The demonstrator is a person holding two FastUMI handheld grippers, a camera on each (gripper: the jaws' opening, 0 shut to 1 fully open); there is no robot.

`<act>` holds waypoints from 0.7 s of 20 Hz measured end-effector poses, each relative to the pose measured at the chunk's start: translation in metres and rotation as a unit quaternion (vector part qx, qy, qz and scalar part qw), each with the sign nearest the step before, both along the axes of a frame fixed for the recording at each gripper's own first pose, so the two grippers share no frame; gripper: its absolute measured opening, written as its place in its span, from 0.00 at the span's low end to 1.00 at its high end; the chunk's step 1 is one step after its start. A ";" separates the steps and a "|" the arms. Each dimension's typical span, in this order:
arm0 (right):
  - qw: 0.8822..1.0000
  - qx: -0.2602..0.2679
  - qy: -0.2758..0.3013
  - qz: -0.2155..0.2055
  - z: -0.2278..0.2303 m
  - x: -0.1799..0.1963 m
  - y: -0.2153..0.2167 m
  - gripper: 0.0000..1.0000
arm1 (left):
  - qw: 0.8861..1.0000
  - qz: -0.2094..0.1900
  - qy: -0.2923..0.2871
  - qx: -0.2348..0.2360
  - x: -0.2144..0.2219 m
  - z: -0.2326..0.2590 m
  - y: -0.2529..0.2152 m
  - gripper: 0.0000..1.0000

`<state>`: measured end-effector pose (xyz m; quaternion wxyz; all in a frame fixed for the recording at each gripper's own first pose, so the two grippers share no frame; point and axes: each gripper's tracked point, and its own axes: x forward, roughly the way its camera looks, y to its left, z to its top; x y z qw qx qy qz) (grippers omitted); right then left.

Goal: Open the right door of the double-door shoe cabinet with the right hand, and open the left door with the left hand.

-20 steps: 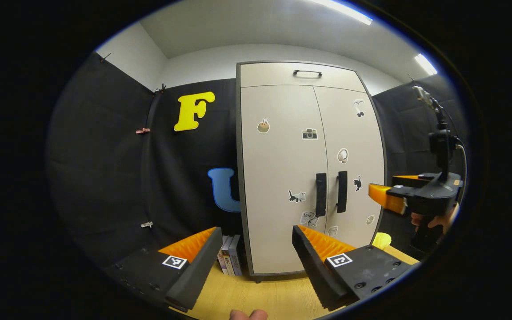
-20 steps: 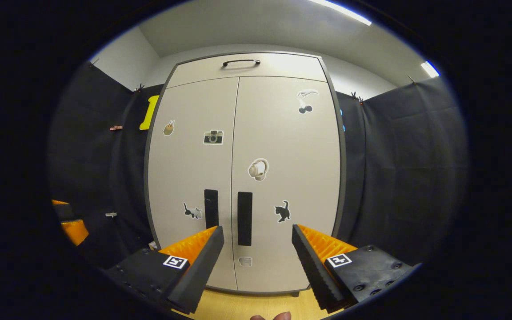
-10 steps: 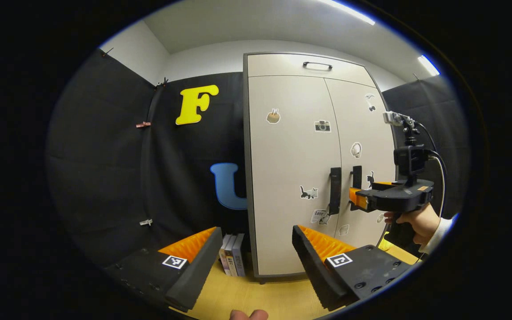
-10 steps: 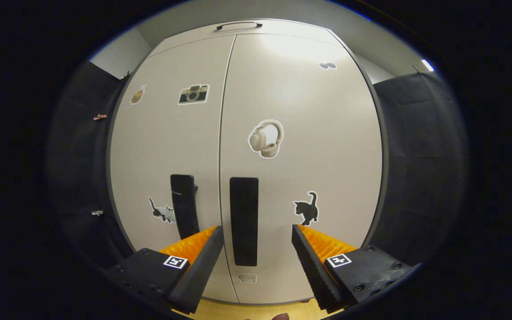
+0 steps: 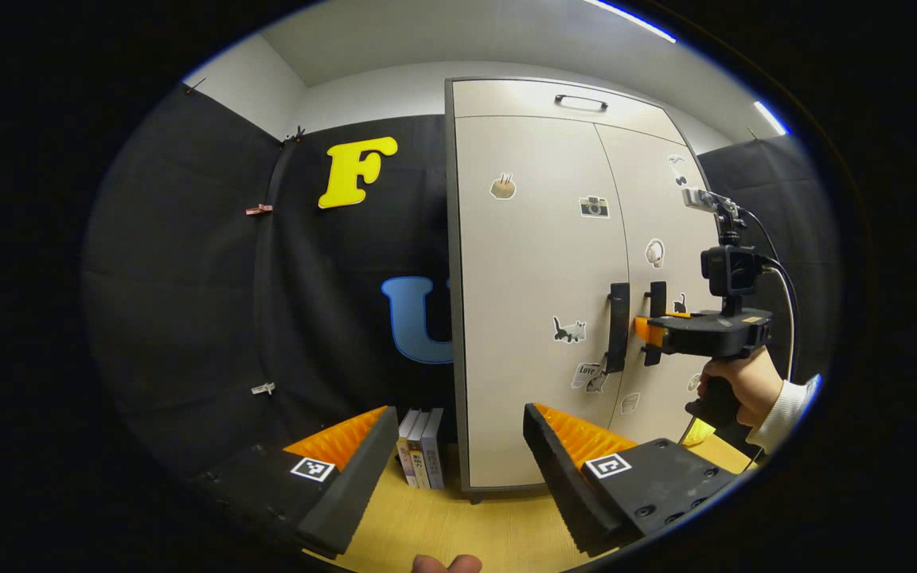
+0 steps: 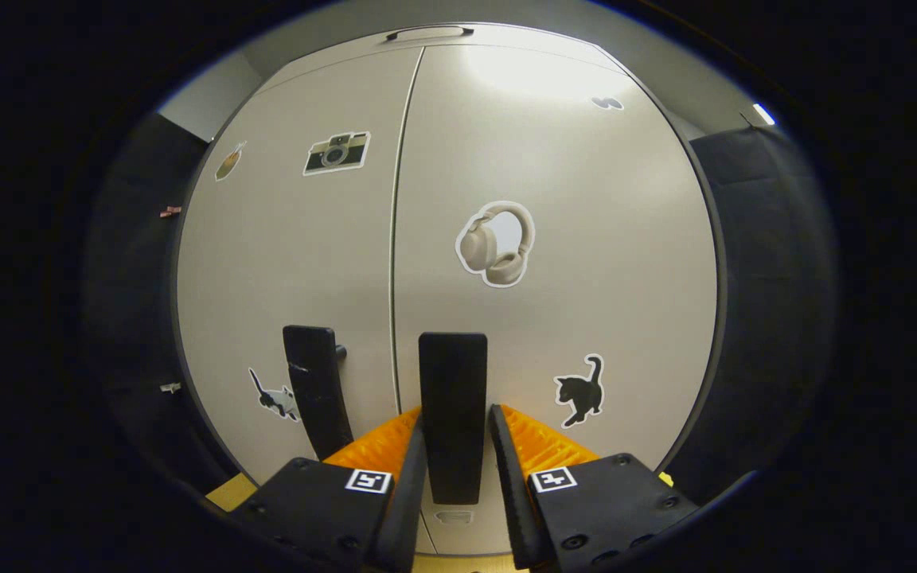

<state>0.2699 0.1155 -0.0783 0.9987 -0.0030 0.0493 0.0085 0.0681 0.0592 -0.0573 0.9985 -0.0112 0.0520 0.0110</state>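
The pale double-door shoe cabinet stands upright with both doors closed. In the right gripper view, my right gripper (image 6: pixel 456 450) is shut on the dark vertical handle (image 6: pixel 452 398) of the right door (image 6: pixel 586 239). The left door's handle (image 6: pixel 314 390) stands just beside it. In the left gripper view, my left gripper (image 5: pixel 458 418) is open and holds nothing, well short of the left door (image 5: pixel 530 263) and its handle (image 5: pixel 618 326). That view also has the right gripper (image 5: pixel 653 330), held by a hand (image 5: pixel 733 386), at the right handle (image 5: pixel 656 306).
A few books (image 5: pixel 421 458) stand on the yellow wooden surface (image 5: pixel 442 525) against the cabinet's left side. Above the doors runs a top panel with a small handle (image 5: pixel 580 102). Black cloth walls close in on both sides of the cabinet.
My right gripper has come in to the right door's handle and shut on it. My left gripper has stayed open and drifted only a little.
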 end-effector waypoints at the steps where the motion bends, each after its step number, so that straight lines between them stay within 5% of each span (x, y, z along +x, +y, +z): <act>1: 1.000 -0.012 0.001 0.003 0.000 -0.002 0.001 0.49 | 1.000 0.003 0.001 -0.001 -0.002 -0.001 0.002 0.98; 2: 1.000 -0.013 0.001 0.006 0.002 -0.006 0.003 0.49 | 1.000 0.006 0.003 -0.002 -0.004 -0.003 0.005 0.98; 4: 1.000 -0.018 0.011 -0.006 -0.002 0.000 0.003 0.30 | 1.000 0.010 0.005 -0.004 -0.008 -0.005 0.008 0.98; 11: 1.000 0.002 0.010 -0.007 -0.002 0.000 0.002 0.24 | 1.000 0.019 0.013 -0.004 -0.029 -0.010 0.011 0.98; 14: 1.000 0.012 0.008 -0.003 0.000 -0.005 0.001 0.13 | 1.000 0.022 0.010 -0.003 -0.038 -0.008 0.012 0.98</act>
